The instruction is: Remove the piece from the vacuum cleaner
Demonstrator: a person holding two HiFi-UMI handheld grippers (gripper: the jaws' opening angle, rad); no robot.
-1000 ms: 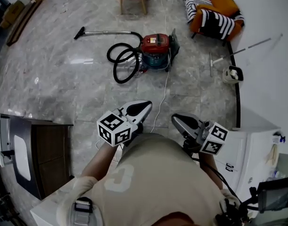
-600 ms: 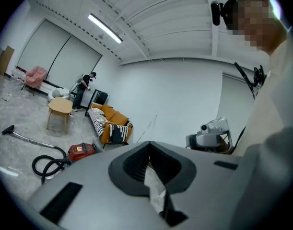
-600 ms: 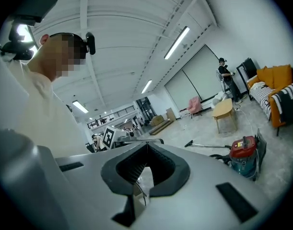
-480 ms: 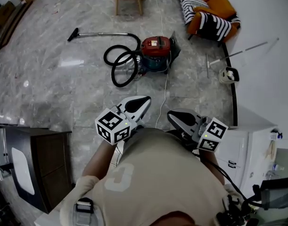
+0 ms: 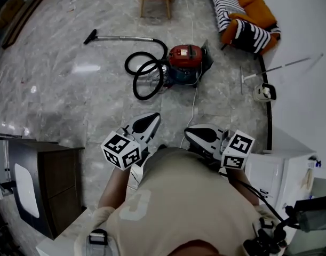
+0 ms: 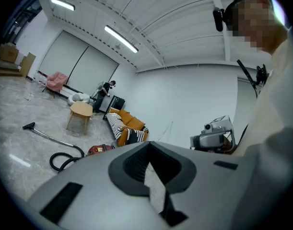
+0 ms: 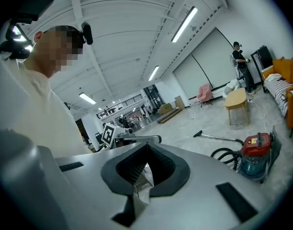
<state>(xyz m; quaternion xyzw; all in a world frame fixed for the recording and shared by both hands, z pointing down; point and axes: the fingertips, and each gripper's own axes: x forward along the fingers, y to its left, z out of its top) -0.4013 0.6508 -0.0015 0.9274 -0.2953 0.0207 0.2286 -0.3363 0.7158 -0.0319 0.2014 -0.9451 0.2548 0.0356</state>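
Jaws closed on nothing, the left gripper [image 5: 151, 119] and right gripper [image 5: 192, 134] are held level at the person's waist, likely idle because the red canister vacuum cleaner [image 5: 185, 57], hose [image 5: 146, 74] coiled beside it, sits well ahead on the floor [image 5: 72, 95], out of reach.

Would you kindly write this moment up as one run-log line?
left hand-held gripper: shut, empty | right hand-held gripper: shut, empty | vacuum cleaner: on floor ahead, untouched | removal: not begun
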